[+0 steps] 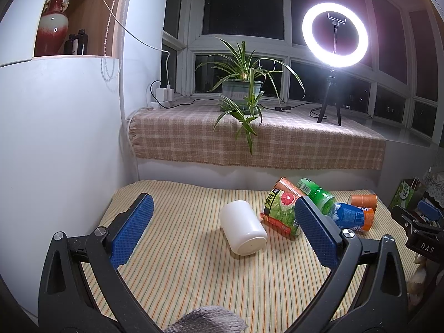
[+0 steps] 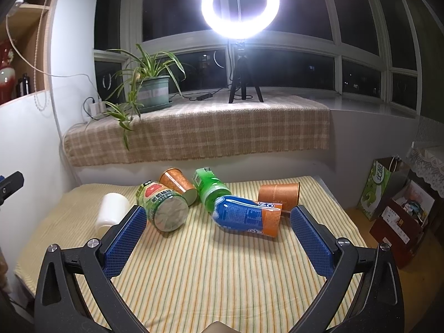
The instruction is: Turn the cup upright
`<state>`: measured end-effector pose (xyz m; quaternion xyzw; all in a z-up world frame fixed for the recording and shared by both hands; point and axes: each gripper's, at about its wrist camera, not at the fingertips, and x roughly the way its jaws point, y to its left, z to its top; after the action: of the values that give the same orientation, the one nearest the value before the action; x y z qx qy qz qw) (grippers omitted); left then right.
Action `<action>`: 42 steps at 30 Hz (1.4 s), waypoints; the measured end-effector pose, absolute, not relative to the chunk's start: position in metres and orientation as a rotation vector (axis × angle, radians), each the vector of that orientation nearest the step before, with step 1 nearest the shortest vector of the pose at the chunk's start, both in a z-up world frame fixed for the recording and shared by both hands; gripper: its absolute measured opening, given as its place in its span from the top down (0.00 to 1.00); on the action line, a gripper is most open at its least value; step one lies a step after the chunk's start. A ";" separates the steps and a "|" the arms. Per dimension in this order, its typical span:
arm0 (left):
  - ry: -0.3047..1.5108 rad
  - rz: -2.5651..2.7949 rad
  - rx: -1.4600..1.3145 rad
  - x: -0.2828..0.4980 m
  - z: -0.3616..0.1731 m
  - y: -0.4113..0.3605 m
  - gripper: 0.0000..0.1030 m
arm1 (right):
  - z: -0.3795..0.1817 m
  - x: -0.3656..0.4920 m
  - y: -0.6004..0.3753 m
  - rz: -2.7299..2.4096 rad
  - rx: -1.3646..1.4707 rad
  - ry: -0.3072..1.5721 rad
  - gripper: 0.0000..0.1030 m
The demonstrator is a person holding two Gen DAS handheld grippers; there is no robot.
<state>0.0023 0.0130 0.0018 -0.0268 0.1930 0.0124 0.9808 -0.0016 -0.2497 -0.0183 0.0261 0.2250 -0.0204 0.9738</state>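
Observation:
Several cups lie on their sides on a striped cloth point(image 1: 194, 272). A plain white cup point(image 1: 243, 227) lies just ahead of my left gripper point(image 1: 224, 216), which is open and empty above the cloth. Beside it lie a green grapefruit-print cup point(image 1: 280, 211), a green cup point(image 1: 316, 194), a blue-and-orange cup point(image 1: 352, 216) and a brown cup point(image 1: 362, 201). My right gripper point(image 2: 217, 222) is open and empty, with the blue-and-orange cup point(image 2: 247, 216) just ahead of it. The grapefruit-print cup point(image 2: 163, 208), white cup point(image 2: 112, 209), an orange patterned cup point(image 2: 179, 184) and brown cup point(image 2: 279, 195) also show.
A sill with a checked cloth point(image 1: 258, 138) runs behind the table, with a potted plant point(image 1: 242, 88) and a lit ring light on a tripod point(image 1: 334, 36). A white wall point(image 1: 55, 138) stands at left. Bags and boxes point(image 2: 394, 205) stand at right.

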 end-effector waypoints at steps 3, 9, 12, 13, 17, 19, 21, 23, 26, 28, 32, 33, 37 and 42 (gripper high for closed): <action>0.389 0.026 -0.055 0.002 0.002 0.013 0.00 | -0.019 -0.001 -0.250 -0.043 0.058 0.454 0.00; 0.388 0.025 -0.055 0.002 0.002 0.013 0.00 | -0.020 -0.001 -0.250 -0.040 0.062 0.458 0.00; 0.388 0.025 -0.054 0.002 0.002 0.013 0.00 | -0.020 -0.001 -0.251 -0.037 0.063 0.458 0.00; 0.388 0.025 -0.054 0.002 0.002 0.013 0.00 | -0.021 -0.001 -0.251 -0.036 0.062 0.458 0.00; 0.387 0.026 -0.055 0.002 0.002 0.013 0.00 | -0.021 -0.001 -0.251 -0.036 0.064 0.459 0.00; 0.388 0.027 -0.056 0.002 0.003 0.014 0.00 | -0.021 -0.001 -0.250 -0.035 0.064 0.460 0.00; 0.387 0.026 -0.055 0.002 0.002 0.014 0.00 | -0.022 -0.001 -0.249 -0.035 0.063 0.460 0.00; 0.387 0.027 -0.056 0.002 0.003 0.015 0.00 | -0.022 -0.001 -0.249 -0.034 0.063 0.462 0.00; 0.387 0.027 -0.055 0.002 0.003 0.015 0.00 | -0.023 -0.001 -0.248 -0.032 0.063 0.464 0.00; 0.387 0.027 -0.056 0.002 0.003 0.015 0.00 | -0.023 -0.001 -0.247 -0.031 0.064 0.465 0.00; 0.387 0.027 -0.056 0.002 0.003 0.015 0.00 | -0.024 0.000 -0.247 -0.029 0.067 0.469 0.00; 0.386 0.027 -0.055 0.002 0.003 0.015 0.00 | -0.024 0.000 -0.247 -0.029 0.067 0.471 0.00; 0.385 0.027 -0.055 0.001 0.004 0.016 0.00 | -0.024 0.000 -0.247 -0.028 0.068 0.471 0.00; 0.386 0.027 -0.056 0.001 0.004 0.016 0.00 | -0.025 0.000 -0.248 -0.028 0.070 0.474 0.00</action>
<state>0.0014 0.0162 0.0038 -0.0276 0.1919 0.0133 0.9809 0.0003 -0.2479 -0.0245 0.0346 0.2349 -0.0138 0.9713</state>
